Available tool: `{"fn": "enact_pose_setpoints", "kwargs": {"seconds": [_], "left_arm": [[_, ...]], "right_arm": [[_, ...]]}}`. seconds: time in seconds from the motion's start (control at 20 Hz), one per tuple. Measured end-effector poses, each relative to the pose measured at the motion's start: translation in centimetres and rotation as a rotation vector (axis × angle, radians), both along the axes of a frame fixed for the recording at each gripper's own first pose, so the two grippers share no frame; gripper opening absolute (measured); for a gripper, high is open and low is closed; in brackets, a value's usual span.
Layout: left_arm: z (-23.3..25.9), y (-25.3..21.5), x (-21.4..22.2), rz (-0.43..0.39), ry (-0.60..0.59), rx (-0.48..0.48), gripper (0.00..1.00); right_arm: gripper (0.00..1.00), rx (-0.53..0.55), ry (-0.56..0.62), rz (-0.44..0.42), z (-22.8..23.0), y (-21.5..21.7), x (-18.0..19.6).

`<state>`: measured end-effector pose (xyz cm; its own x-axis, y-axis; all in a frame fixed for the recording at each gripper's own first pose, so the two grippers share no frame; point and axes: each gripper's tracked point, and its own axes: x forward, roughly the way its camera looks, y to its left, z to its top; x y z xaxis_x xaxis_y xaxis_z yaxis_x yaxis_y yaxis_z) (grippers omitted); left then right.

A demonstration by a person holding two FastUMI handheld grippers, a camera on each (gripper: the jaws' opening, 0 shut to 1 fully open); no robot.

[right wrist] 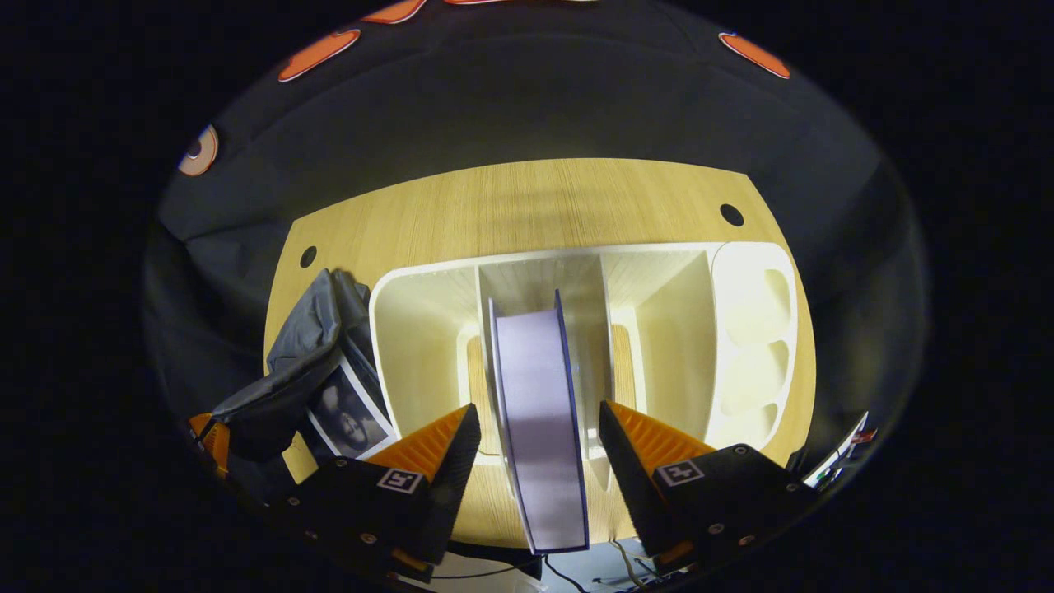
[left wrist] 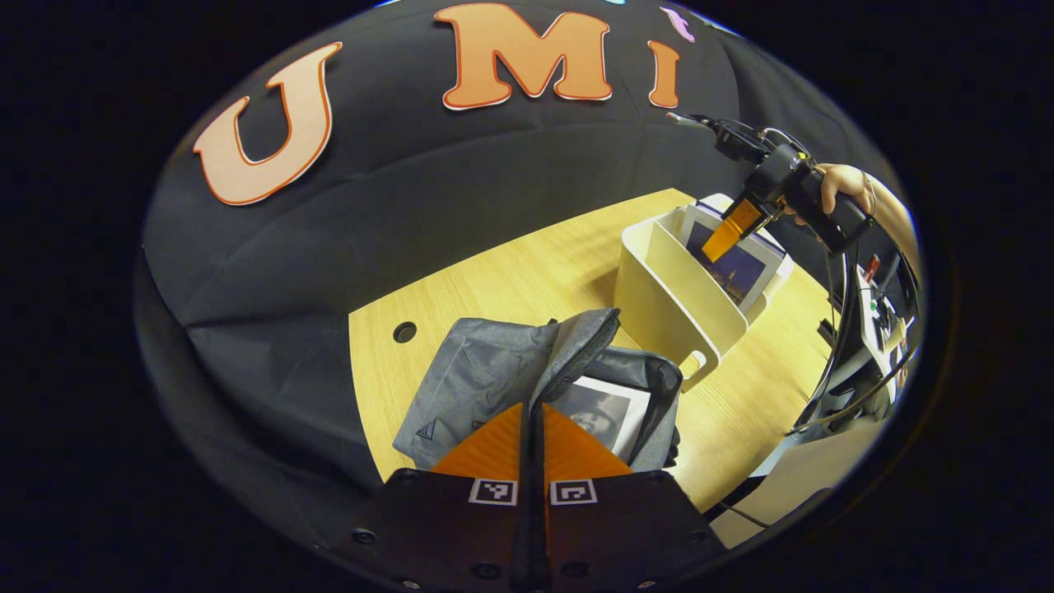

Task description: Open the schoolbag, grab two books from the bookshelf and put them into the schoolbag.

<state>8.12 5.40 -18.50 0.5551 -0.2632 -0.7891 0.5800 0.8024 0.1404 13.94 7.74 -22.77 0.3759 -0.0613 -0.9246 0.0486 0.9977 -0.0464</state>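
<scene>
On a wooden table (right wrist: 527,198), a cream bookshelf (right wrist: 412,329) stands near the far edge, one book (right wrist: 539,412) upright in its middle slot. The right gripper (right wrist: 539,445) straddles that book, fingers wide and clear of both covers. Beside the bookshelf, the grey schoolbag (left wrist: 486,371) lies open with one book inside (left wrist: 605,412); the left gripper (left wrist: 531,441) pinches its flap (left wrist: 576,346). Best to centre, push lower, then squeeze both covers squarely.

Your right gripper (right wrist: 539,445) has ribbed orange fingers (right wrist: 428,445) on black screwed housings (each carrying a square black-and-white marker); your left gripper (left wrist: 532,436) looks identical.
</scene>
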Motion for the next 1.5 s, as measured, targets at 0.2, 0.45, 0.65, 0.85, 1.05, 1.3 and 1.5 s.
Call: {"fn": "enact_pose_setpoints", "kwargs": {"seconds": [0.2,0.45,0.65,0.85,1.05,1.3,1.5], "left_arm": [[-0.2,-0.3,-0.1,0.008,0.004,0.016,0.00],[-0.1,-0.5,-0.4,0.009,0.016,0.024,0.00],[0.0,-0.6,-0.4,-0.004,0.019,0.021,0.00],[0.1,-0.8,-0.6,-0.029,0.021,0.014,0.00],[0.3,-0.9,-0.6,-0.053,0.022,0.009,0.00],[0.9,-0.9,-0.2,-0.101,0.018,0.018,0.01],[1.3,-1.0,0.3,-0.140,0.017,0.043,0.01]], "right_arm": [[0.63,-0.006,0.015,-0.005,-0.8,-0.9,0.3],[0.38,-0.011,-0.029,-0.031,0.2,-1.7,0.3],[0.37,0.023,-0.097,-0.026,4.0,-0.8,-0.4],[0.37,-0.005,-0.193,-0.015,9.1,-0.4,-1.2],[0.37,-0.023,-0.290,-0.019,14.4,0.5,-3.0],[0.37,0.044,-0.417,-0.017,20.0,3.7,-6.6],[0.37,0.151,-0.472,0.003,21.9,7.3,-10.2]]}}
